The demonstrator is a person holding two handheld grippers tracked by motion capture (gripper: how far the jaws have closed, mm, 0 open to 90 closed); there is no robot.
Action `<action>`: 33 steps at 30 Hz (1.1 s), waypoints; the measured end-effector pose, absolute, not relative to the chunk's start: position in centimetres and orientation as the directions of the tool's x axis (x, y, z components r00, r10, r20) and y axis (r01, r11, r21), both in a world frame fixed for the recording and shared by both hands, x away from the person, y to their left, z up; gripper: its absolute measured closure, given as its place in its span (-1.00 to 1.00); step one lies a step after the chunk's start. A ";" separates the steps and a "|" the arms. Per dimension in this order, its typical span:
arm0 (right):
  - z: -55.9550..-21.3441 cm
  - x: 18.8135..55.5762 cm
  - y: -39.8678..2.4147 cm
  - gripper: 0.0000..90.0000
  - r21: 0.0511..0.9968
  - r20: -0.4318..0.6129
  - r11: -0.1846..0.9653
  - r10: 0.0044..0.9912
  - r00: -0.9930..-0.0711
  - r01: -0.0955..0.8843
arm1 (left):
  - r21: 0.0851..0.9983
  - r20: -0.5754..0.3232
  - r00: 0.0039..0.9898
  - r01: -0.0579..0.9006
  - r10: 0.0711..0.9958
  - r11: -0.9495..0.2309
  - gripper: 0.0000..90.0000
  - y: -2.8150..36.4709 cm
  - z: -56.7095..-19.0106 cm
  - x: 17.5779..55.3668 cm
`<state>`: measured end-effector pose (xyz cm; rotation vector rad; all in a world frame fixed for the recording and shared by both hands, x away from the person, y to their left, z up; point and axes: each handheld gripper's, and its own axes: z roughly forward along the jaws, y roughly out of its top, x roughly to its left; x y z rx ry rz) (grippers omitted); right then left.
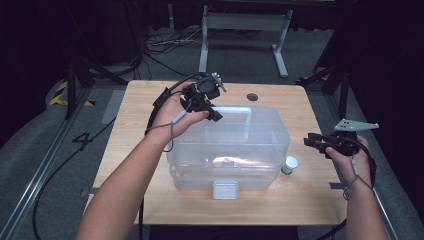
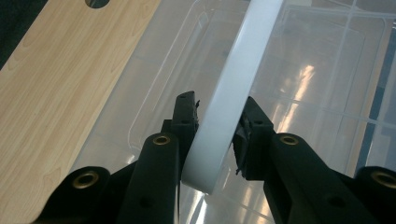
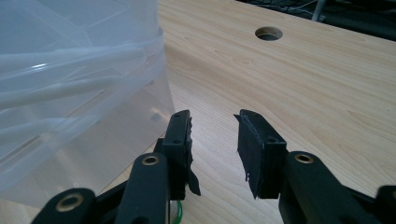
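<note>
Table (image 1: 135,100): light wood top, the largest item before you, with a round cable hole (image 1: 252,96) near its far edge.

Storage box (image 1: 260,145): clear plastic, lidded, set near the middle of the table, long side running across your view. A grey latch (image 1: 224,189) sits at its near face.

Handle (image 2: 233,93): a white bar on the lid, its long axis lying along the box's long side. In the left gripper view it runs away from you, up the frame, passing straight between the jaws.

Left gripper (image 1: 212,111): in your left hand, over the far-left part of the lid. Its two pads are clenched on the handle near one end, one pad on each flat side, so the bar is crosswise to the grip. This is the hand already on the work; any lift, as I judge it, goes straight up from here, and an end grip may let the box tip toward its free side.

Right gripper (image 1: 315,142): in your right hand, off the box's right end, apart from its wall and pointing toward it. Jaws stand apart with nothing between them; bare table lies ahead in the right gripper view.

Small cup (image 1: 289,164): white, upright on the table just beside the box's near-right corner, between box and right hand.
</note>
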<state>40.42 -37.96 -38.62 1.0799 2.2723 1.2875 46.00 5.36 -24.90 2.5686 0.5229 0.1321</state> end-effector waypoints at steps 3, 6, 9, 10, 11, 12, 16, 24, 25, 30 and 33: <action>-38.5 40.0 -37.8 0.48 0.834 0.081 0.321 0.733 -0.675 0.449 | 0.506 -0.023 0.920 0.349 0.392 -0.789 0.62 5.5 -24.8 46.5; -38.3 39.6 -37.6 0.53 0.835 0.073 0.331 0.725 -0.684 0.440 | 0.506 -0.042 0.916 0.364 0.399 -0.782 0.62 5.5 -24.6 47.0; -38.0 39.1 -37.4 0.63 0.839 0.055 0.342 0.720 -0.692 0.422 | 0.507 -0.050 0.913 0.373 0.405 -0.777 0.61 5.5 -24.4 47.8; -38.0 39.1 -37.4 0.63 0.839 0.055 0.342 0.720 -0.692 0.422 | 0.507 -0.050 0.913 0.373 0.405 -0.777 0.61 5.5 -24.4 47.8; -37.9 38.8 -37.4 0.69 0.843 0.045 0.345 0.719 -0.693 0.412 | 0.506 -0.059 0.911 0.379 0.407 -0.775 0.61 5.5 -24.3 48.0; -37.9 38.8 -37.4 0.69 0.843 0.045 0.345 0.719 -0.693 0.412 | 0.505 -0.061 0.911 0.380 0.407 -0.775 0.61 5.6 -24.3 48.1; -37.8 38.4 -37.4 0.84 0.843 0.047 0.349 0.710 -0.703 0.408 | 0.505 -0.082 0.907 0.394 0.412 -0.768 0.60 5.6 -24.2 48.8; -37.8 37.6 -36.8 0.96 0.848 0.054 0.365 0.660 -0.749 0.384 | 0.492 -0.110 0.902 0.415 0.418 -0.765 0.60 5.6 -23.9 49.8; -37.8 37.5 -36.7 0.98 0.849 0.056 0.366 0.655 -0.753 0.381 | 0.491 -0.111 0.901 0.416 0.419 -0.765 0.60 5.6 -23.9 49.9; -37.8 37.0 -36.2 0.99 0.860 0.062 0.369 0.612 -0.789 0.353 | 0.491 -0.124 0.900 0.421 0.417 -0.763 0.60 5.6 -23.9 50.5; -37.7 36.7 -35.7 1.00 0.869 0.082 0.361 0.571 -0.817 0.340 | 0.491 -0.131 0.898 0.428 0.421 -0.759 0.59 5.6 -23.8 50.7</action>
